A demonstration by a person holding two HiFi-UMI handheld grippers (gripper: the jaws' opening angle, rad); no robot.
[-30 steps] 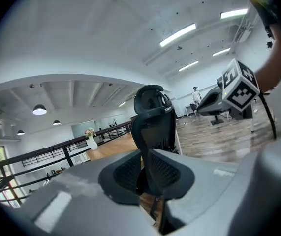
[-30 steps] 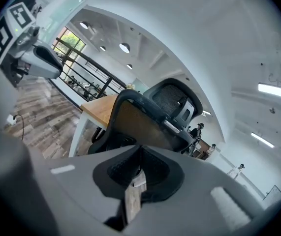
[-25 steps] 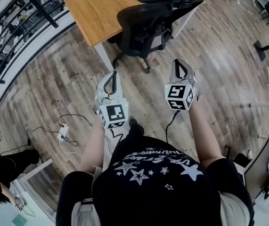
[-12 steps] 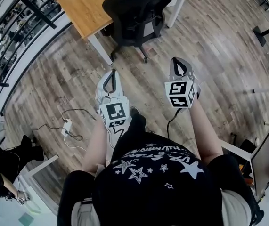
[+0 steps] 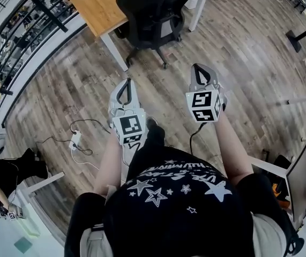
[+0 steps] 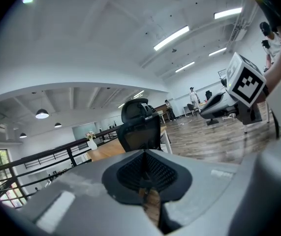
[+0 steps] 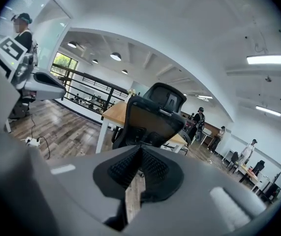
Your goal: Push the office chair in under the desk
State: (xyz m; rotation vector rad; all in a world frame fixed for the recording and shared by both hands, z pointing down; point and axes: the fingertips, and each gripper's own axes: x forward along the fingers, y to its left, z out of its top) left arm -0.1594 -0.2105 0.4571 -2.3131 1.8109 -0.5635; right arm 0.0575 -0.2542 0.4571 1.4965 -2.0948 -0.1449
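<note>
- Since a second ago, chair (image 5: 154,16) and desk (image 5: 95,1) have slid toward the top left of the head view. Both grippers sit almost where they did in it, so the person has shifted and the chair itself need not have rolled.
- Left gripper (image 5: 125,85) is closed on nothing. Its own view shows the ribbed pads meeting, with only the chair's back beyond them.
- Right gripper (image 5: 199,71) is the same: jaws together, nothing between them.
- Both are well short of the chair, side by side and aimed at its back.
- My reading is that closed tips make blunt pushers. Two of them spaced apart could press either side of the back, so the chair would roll straight rather than swivel.
- The chair stands at the desk's long edge between two white legs, back toward the person and seat toward the desk.
- Its casters and star base show out on the floor (image 5: 238,52). How far the seat reaches under the top cannot be told from here.
- The chair is black, with a curved mesh back, a headrest and a splayed wheeled base, so it should roll easily on smooth planks.
- The desk has a flat, warm wood-toned top on slim white legs.
- The floor is grey-brown boards, and a cable (image 5: 86,123) with a white power strip lies off to the left, clear of the chair.
- The grippers are pale grey plastic shells with black ribbed pads, each carrying a black-and-white marker cube.
</note>
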